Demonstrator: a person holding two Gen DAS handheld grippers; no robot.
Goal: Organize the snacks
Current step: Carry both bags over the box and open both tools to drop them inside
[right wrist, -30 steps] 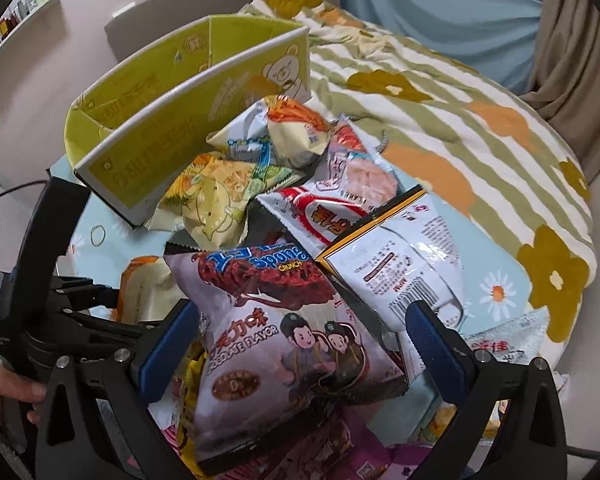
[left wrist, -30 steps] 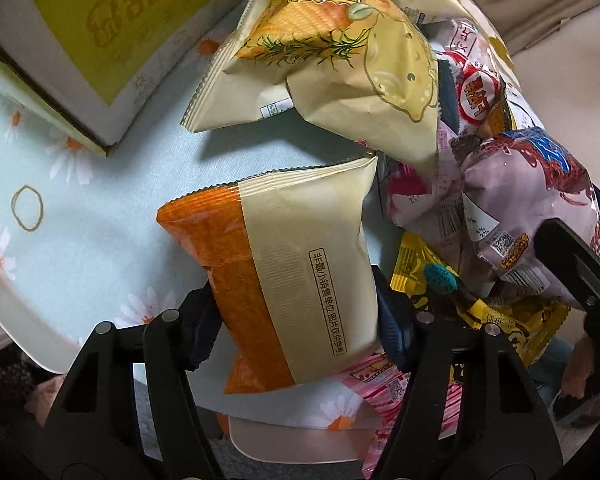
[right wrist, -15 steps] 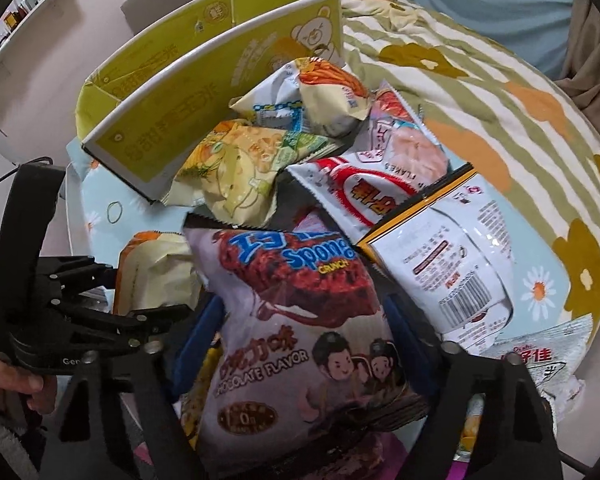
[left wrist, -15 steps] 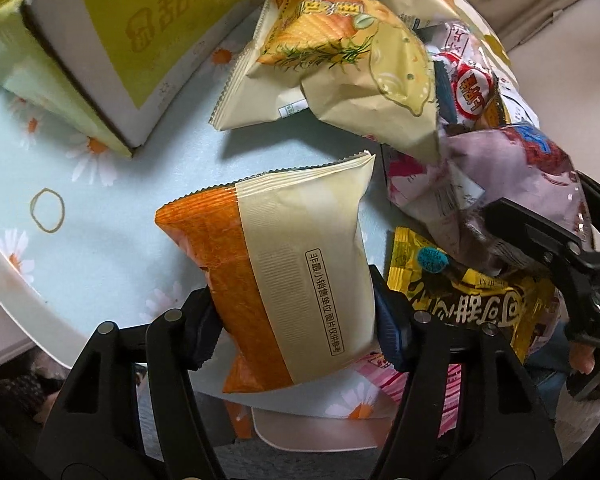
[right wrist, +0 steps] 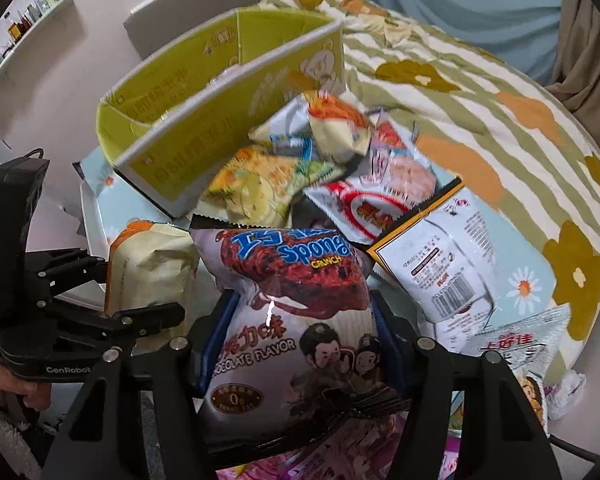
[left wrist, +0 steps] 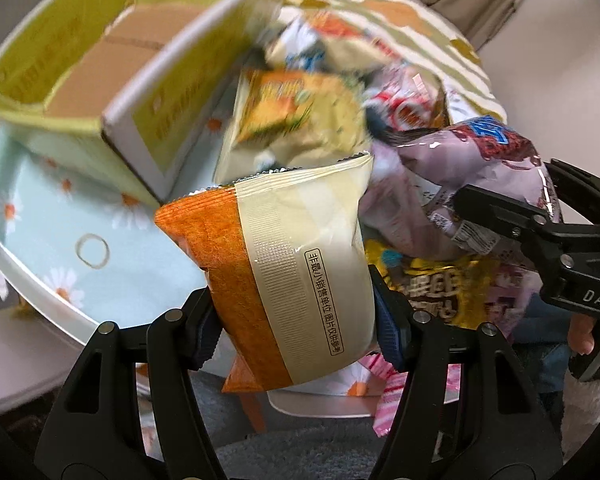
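Left wrist view, left claw [left wrist: 294, 330] pinching orange-and-cream foil snack packet [left wrist: 284, 276] above floral desk [left wrist: 40, 216], right claw [right wrist: 296, 344] just closed onto mauve chocolate-flavour puff bag [right wrist: 288, 320] (atop snack pile), open yellow cardboard box [right wrist: 220, 92] behind.

A small worktop [right wrist: 94, 216] under a pale blue daisy cloth [left wrist: 40, 216] carries an open yellow box [right wrist: 228, 92] at upper left and a heap of snack bags [right wrist: 380, 216] at centre, beside a striped bed [right wrist: 500, 92].

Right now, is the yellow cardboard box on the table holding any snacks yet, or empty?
Empty as far as visible: the yellow box shows only its bare brown floor; its near corner is hidden.
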